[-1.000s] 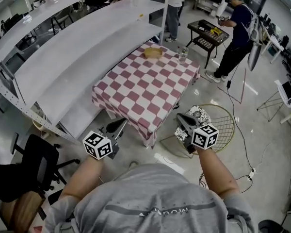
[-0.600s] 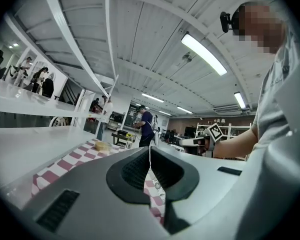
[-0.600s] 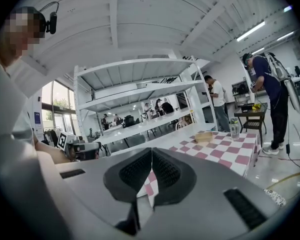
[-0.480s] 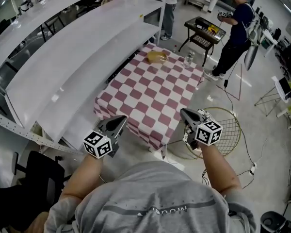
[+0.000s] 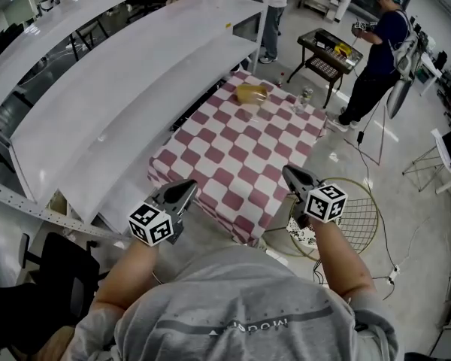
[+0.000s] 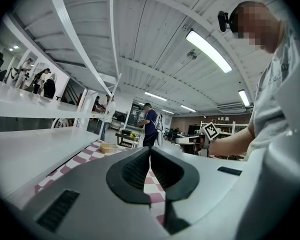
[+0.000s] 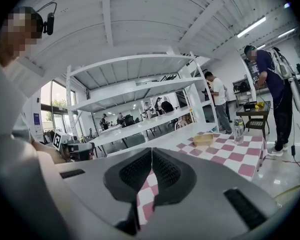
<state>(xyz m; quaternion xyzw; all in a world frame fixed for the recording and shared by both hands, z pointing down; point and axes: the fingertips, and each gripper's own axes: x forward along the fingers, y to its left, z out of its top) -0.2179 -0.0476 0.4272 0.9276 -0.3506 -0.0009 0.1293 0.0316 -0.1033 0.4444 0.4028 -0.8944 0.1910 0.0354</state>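
— Any writing out there?
— Only "DOW" read on the grey shirt [image 5: 240, 310]; the rest was lost in a crease.
— And the count?
— Two tools! The left tool [image 5: 189, 185] and right tool [image 5: 289, 173] were each pressed together on nothing. Each carried one marker cube [image 5: 150, 224], forearms stretched forward. One red-checked desk [image 5: 240, 156] stood just ahead, its near corner between them, untouched. At its far end sat one tan bowl [image 5: 252, 93] and one clear bottle [image 5: 306, 96].

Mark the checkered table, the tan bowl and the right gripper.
checkered table [image 5: 233, 156], head view, bare cloth near its middle.
tan bowl [image 5: 252, 93], head view, its centre.
right gripper [image 5: 288, 171], head view, between its shut fingertips.
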